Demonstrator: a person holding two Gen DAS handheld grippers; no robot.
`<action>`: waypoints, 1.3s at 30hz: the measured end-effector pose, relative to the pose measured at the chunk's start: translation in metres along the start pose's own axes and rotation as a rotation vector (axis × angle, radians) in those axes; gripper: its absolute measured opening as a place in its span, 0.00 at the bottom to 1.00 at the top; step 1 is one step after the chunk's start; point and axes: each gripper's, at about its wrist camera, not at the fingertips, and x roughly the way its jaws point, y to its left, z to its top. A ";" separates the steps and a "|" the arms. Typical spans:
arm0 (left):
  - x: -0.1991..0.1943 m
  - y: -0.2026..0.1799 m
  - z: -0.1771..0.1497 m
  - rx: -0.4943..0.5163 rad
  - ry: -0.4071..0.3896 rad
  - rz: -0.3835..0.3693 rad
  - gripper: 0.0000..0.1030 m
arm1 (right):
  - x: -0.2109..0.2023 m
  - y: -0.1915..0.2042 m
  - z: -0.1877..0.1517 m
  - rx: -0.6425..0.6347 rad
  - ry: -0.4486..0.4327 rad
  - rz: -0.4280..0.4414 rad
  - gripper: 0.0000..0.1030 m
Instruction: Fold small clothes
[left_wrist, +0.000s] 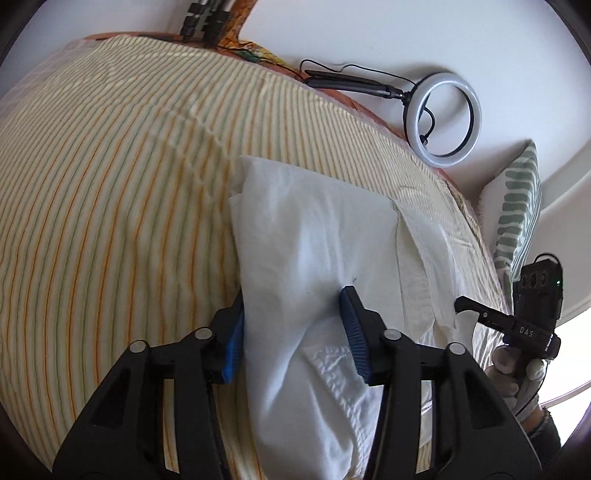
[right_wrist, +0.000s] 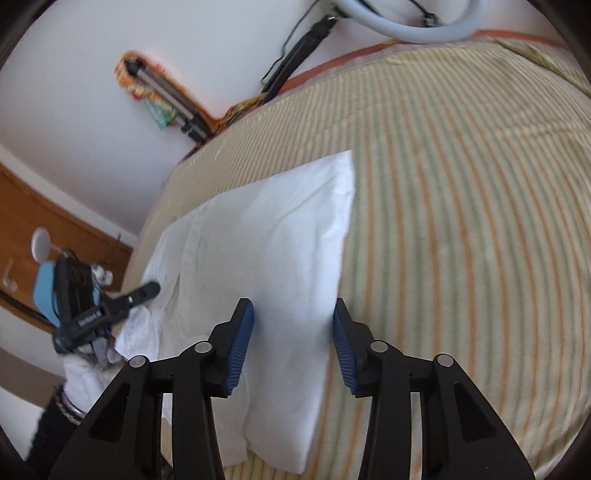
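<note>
A white garment (left_wrist: 314, 240) lies partly folded on the striped bed sheet (left_wrist: 110, 203). My left gripper (left_wrist: 295, 314) is open, its blue pads (left_wrist: 351, 325) astride a raised fold near the garment's elastic waistband. My right gripper (right_wrist: 293, 325) is open over the garment's (right_wrist: 266, 229) folded right edge, one pad on the cloth and one by the sheet (right_wrist: 461, 221). The right gripper also shows in the left wrist view (left_wrist: 461, 306) at the garment's far side. The left gripper shows in the right wrist view (right_wrist: 147, 290) at the crumpled left end.
A ring light (left_wrist: 443, 118) on a black stand lies past the bed's edge by the white wall. A green-striped pillow (left_wrist: 517, 214) stands at the right. A folded tripod (right_wrist: 166, 99) leans at the wall. A wooden door (right_wrist: 44, 229) is at the left.
</note>
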 end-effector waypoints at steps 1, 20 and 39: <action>0.001 -0.002 0.000 0.009 0.000 0.010 0.37 | -0.002 0.009 -0.004 -0.038 -0.003 -0.042 0.35; -0.048 -0.056 -0.017 0.244 -0.155 0.113 0.13 | -0.043 0.099 -0.035 -0.418 -0.156 -0.392 0.11; -0.024 -0.127 -0.012 0.358 -0.184 0.040 0.12 | -0.101 0.083 -0.040 -0.486 -0.299 -0.522 0.10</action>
